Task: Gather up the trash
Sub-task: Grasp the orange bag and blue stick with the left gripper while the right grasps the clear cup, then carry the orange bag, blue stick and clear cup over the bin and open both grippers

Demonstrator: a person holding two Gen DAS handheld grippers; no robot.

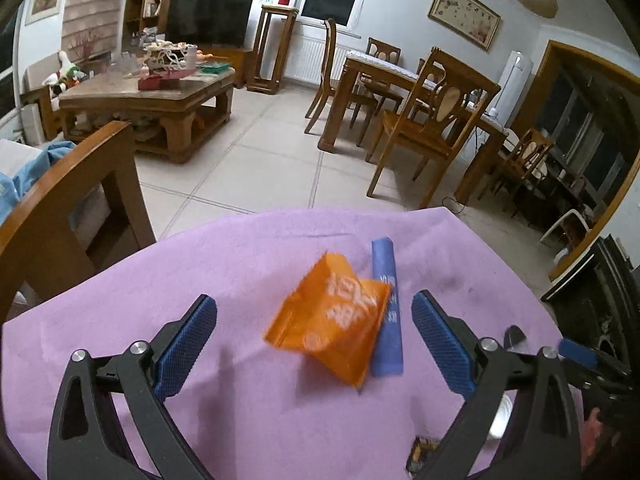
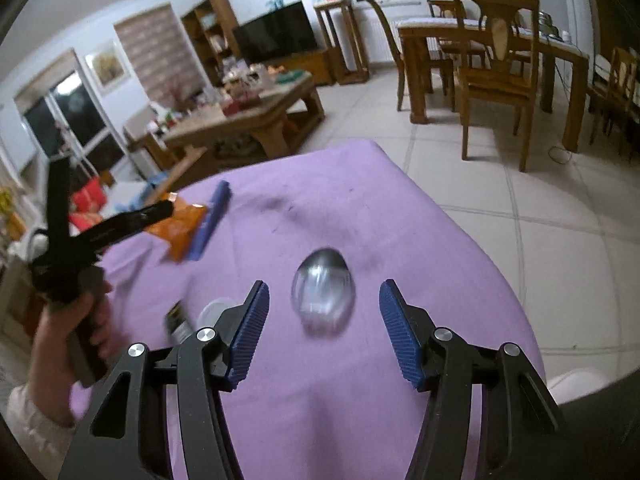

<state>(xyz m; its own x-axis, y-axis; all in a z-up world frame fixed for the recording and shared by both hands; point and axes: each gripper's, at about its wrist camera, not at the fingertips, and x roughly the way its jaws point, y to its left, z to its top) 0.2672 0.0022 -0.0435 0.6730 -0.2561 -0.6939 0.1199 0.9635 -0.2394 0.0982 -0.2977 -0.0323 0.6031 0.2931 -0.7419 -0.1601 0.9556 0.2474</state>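
Note:
An orange snack wrapper [image 1: 332, 320] lies on the purple cloth [image 1: 240, 360], partly over a blue stick pack [image 1: 386, 308]. My left gripper [image 1: 314, 336] is open, its blue pads on either side of the wrapper and just short of it. In the right wrist view, a clear plastic egg-shaped shell [image 2: 323, 296] lies on the cloth. My right gripper [image 2: 323, 326] is open around its near end. The orange wrapper [image 2: 180, 228] and blue stick pack [image 2: 210, 220] lie far left, beside the left gripper's black frame [image 2: 100, 232].
A small dark wrapper [image 2: 178, 322] and a white lid [image 2: 214, 310] lie left of my right gripper. The cloth-covered table ends at a tiled floor [image 1: 260, 168]. A wooden armrest [image 1: 72, 200] stands left; a coffee table [image 1: 152, 92] and dining chairs [image 1: 424, 128] stand beyond.

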